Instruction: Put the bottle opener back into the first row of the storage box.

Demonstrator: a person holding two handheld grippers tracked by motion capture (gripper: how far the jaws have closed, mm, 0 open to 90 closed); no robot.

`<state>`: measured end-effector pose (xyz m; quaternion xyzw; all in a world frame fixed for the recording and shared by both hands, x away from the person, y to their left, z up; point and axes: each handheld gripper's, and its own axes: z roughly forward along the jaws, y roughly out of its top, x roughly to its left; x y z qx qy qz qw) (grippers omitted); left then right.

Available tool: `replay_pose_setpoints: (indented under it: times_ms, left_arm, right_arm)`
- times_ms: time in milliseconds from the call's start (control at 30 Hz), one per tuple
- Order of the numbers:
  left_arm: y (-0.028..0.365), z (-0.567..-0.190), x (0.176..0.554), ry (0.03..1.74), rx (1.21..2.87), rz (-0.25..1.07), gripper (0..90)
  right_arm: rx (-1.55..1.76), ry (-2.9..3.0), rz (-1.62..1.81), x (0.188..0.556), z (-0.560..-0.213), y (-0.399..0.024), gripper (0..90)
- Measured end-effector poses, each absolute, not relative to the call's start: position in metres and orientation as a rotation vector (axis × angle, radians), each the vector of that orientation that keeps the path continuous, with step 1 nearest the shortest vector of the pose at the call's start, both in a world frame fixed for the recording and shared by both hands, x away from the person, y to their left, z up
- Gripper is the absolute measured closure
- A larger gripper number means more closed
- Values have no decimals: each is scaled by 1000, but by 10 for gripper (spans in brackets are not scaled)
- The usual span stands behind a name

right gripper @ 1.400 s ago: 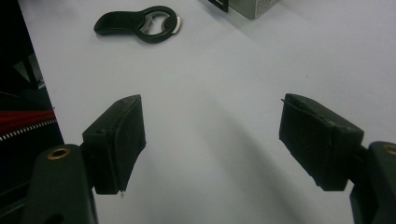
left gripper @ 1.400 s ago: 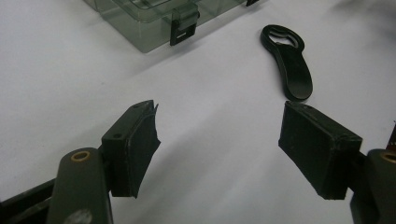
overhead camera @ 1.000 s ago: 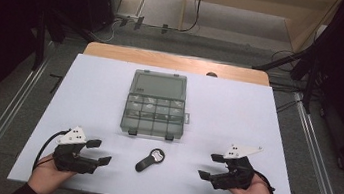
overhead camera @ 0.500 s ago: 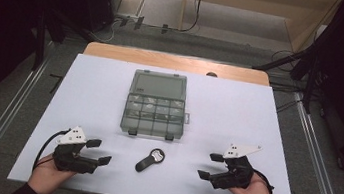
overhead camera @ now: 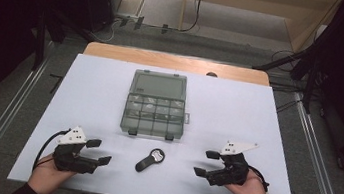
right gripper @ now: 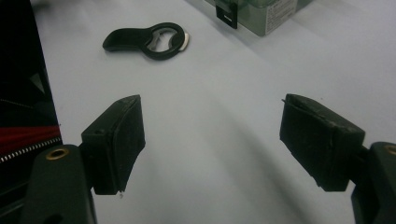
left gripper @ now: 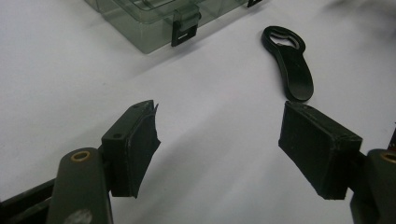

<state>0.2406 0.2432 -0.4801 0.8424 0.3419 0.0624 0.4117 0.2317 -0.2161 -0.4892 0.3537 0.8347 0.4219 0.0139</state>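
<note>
Looking down from the high view, your biggest thing is the desk point(overhead camera: 109, 99), a white top with a strip of bare wood along the far edge. Sitting on it toward the back middle is the clear plastic organizer box point(overhead camera: 155, 105), lid down, with a grid of little compartments showing through and two dark latches on the near side. One of those latches also shows at the top of the left gripper view, and a corner of the box peeks into the top of the right gripper view.

Next down in size, you've got the left tongs point(overhead camera: 97, 151) at the near left corner of the desk and the right tongs point(overhead camera: 205, 163) at the near right, well apart from each other. Both point inward toward the middle. Both are spread wide open with nothing between the pads, just bare white desk in the gap in each gripper view.

Smallest is the black bottle opener point(overhead camera: 149, 159), lying flat on the desk between your two tongs and just in front of the box, not touching either. Its ring end points toward the box, handle toward you. In the left gripper view it lies just beyond the right-hand pad; in the right gripper view it sits farther off at upper left.
</note>
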Motion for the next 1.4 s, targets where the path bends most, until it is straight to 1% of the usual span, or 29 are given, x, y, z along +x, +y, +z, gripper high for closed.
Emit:
replay_pose_setpoints:
  times_ms: [133, 367, 567, 1400]
  left_arm:
    - [243, -480, 241, 859, 2121, 158, 273]
    - [243, -480, 241, 857, 2124, 157, 273]
    - [243, -480, 240, 856, 2127, 158, 273]
    - [242, -480, 240, 856, 2120, 156, 273]
  right_arm:
    - [1052, 2596, 1303, 232, -491, -209, 227]
    - [1046, 2603, 1306, 237, -491, -201, 204]
    - [1038, 2623, 1277, 242, -493, -197, 204]
    - [955, 2680, 1270, 266, -491, -176, 243]
